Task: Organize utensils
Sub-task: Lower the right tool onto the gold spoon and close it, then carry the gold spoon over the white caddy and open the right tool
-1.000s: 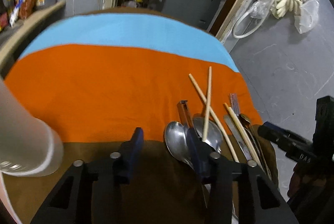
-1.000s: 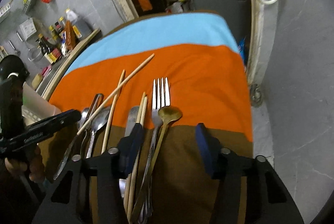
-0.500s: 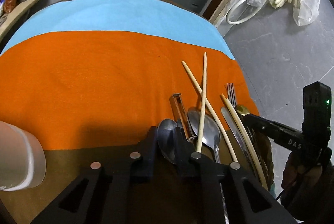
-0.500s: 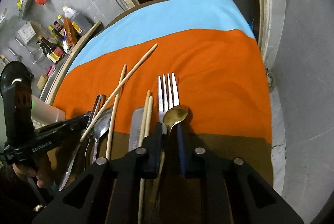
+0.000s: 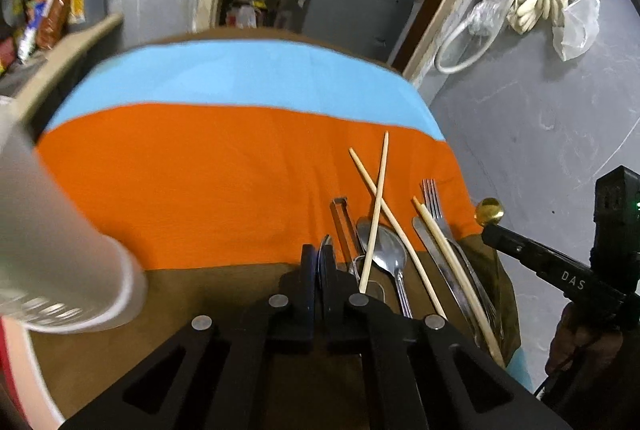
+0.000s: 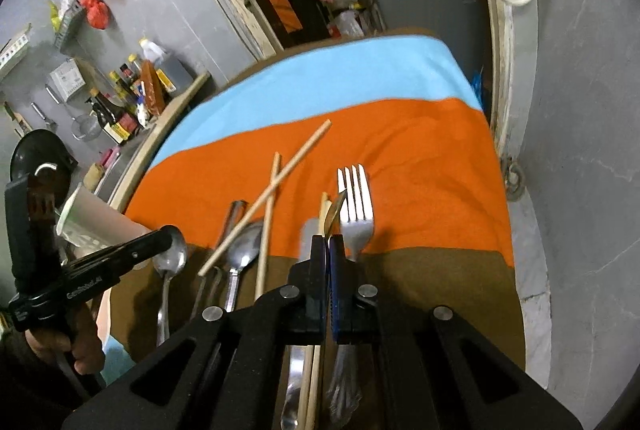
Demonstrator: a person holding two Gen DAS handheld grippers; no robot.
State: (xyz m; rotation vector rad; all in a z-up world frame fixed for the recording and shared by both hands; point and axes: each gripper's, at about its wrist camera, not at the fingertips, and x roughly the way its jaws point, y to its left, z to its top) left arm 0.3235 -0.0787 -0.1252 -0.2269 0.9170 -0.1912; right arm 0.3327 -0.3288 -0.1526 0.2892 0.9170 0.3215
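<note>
My left gripper (image 5: 319,262) is shut on a silver spoon (image 5: 325,250), seen edge-on between the jaws; the spoon's bowl shows in the right wrist view (image 6: 171,254), lifted off the cloth. My right gripper (image 6: 329,250) is shut on a gold spoon (image 6: 335,210), whose round bowl shows raised in the left wrist view (image 5: 489,211). Still on the cloth lie crossed chopsticks (image 5: 378,189), another silver spoon (image 5: 386,250), a fork (image 6: 355,205), a knife (image 5: 434,250) and a metal peeler (image 5: 342,213).
A white cup (image 5: 60,250) stands at the left, also in the right wrist view (image 6: 94,222). The tablecloth (image 5: 200,181) has blue, orange and brown bands. The table's right edge drops to a grey floor. A shelf with bottles (image 6: 124,101) lies beyond the left side.
Both grippers have gone from open to shut, each on a spoon, and have lifted: the silver spoon in the left, the gold spoon in the right, both off the cloth.
</note>
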